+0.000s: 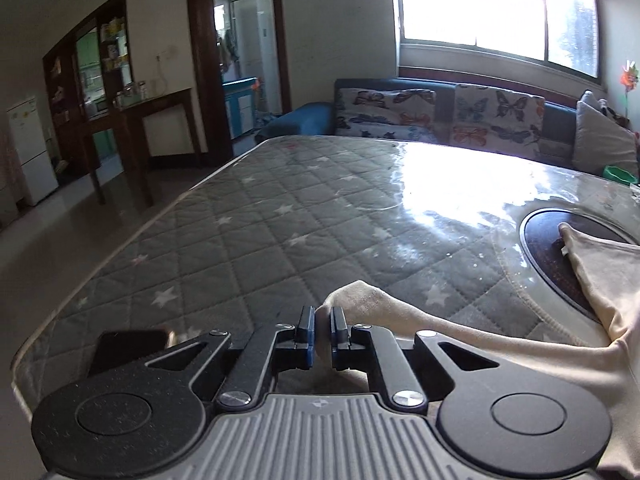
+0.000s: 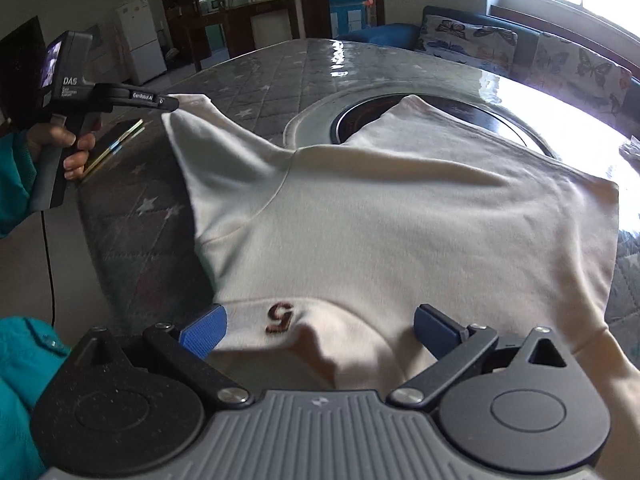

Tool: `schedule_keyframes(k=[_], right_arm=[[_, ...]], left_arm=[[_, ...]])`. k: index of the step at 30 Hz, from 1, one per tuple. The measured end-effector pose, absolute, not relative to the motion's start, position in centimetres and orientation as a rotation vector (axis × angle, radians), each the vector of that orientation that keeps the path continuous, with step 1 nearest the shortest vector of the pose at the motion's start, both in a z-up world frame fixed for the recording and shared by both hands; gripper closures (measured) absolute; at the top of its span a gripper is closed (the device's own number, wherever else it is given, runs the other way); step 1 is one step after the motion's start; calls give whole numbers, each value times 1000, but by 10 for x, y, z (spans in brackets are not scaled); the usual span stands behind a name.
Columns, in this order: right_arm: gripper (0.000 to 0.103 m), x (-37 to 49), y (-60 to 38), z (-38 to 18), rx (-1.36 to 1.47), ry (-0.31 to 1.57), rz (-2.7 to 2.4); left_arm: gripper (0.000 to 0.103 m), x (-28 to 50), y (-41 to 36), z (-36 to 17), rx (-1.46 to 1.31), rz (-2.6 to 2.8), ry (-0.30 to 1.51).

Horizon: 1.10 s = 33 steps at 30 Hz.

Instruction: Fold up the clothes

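Cream shirt (image 1: 362, 300) (sleeve) between left claw (image 1: 322, 322)

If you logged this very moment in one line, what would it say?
task: fold clothes | left gripper: shut on sleeve | right gripper: open over shirt collar | shirt on table

One cream shirt (image 2: 400, 220), two claws (image 1: 322, 330) (image 2: 320, 330), one dark phone (image 1: 128, 346), one quilted table (image 1: 248, 216).
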State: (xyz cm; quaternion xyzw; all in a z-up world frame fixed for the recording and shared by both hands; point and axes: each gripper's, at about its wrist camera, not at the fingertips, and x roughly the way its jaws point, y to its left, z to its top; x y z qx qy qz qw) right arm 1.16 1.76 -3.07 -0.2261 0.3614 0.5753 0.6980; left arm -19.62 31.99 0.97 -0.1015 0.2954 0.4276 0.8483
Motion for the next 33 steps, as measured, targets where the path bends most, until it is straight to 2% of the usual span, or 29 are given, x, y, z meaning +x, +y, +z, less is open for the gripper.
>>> schedule_keyframes(k=[7, 10, 12, 14, 19, 24, 33], right_arm=[[2, 10, 9, -27, -489, 820, 1313], [2, 10, 4, -26, -481, 824, 1317], [2, 11, -1, -22, -469, 815, 1312], [2, 14, -6, -17, -442, 806, 1305], [2, 25, -18, -8, -393, 792, 1257], [2, 31, -22, -16, -363, 826, 1239], [2, 21, 5, -14, -366, 782, 1330]], left_arm=[[94, -196, 321, -2, -195, 937, 723], [84, -192, 326, -5, -196, 933, 761], [73, -191, 325, -1, -172, 929, 762], [70, -190, 325, 5, -163, 934, 753], [70, -178, 319, 30, -220, 842, 683], [71, -124, 290, 38, -270, 554, 648], [72, -13, 256, 12, -204, 190, 701]])
